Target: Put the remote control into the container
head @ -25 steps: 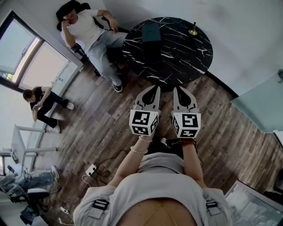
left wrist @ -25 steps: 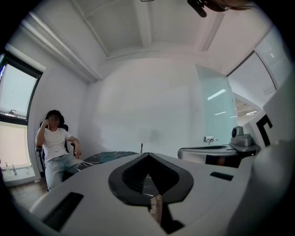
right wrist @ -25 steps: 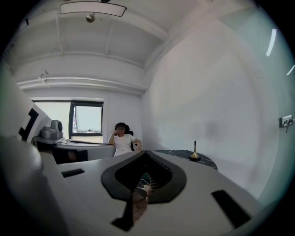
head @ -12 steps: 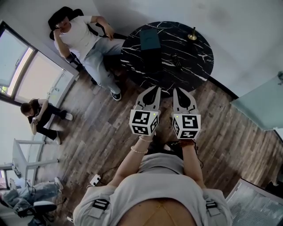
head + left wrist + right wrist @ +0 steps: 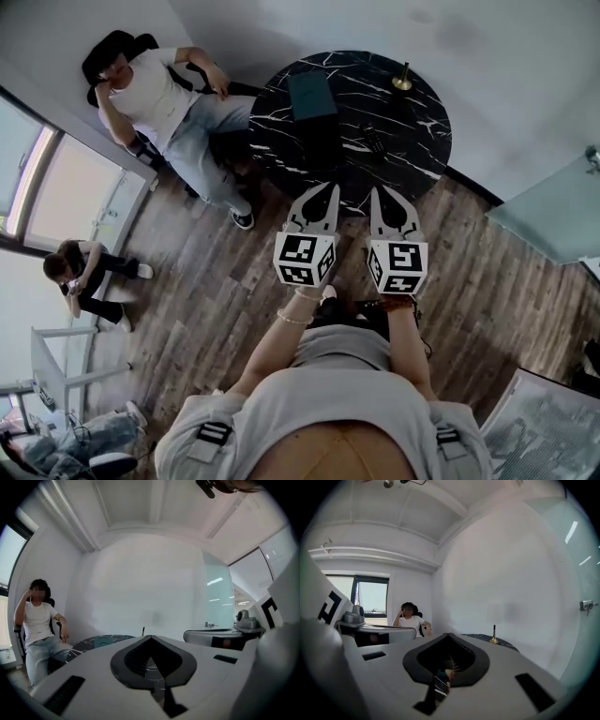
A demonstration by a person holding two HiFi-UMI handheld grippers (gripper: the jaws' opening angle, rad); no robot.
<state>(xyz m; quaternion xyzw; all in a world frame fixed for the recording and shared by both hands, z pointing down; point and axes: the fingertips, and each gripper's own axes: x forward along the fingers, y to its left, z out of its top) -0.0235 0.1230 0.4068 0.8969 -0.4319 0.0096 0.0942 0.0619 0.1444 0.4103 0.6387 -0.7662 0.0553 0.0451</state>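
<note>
Nearest the person, the left white two-jaw gripper (image 5: 329, 188) and the right white two-jaw gripper (image 5: 377, 191) are carried side by side, each with its jaws pressed together on nothing. Judging by that, this is the approach and nothing needs gripping yet.

Just beyond their tips lies the round black marble-patterned table (image 5: 417, 127). On it, the small dark remote control (image 5: 373, 141) lies flat right of centre, well apart from the teal rectangular container (image 5: 311, 94) at the far left side. A slim brass stand (image 5: 403, 79) sits near the back rim.

Only the head view shows the remote (the gripper views look almost level across the tabletop). The right gripper view catches the stand and the table's rim, and the left a sliver of teal.
</note>
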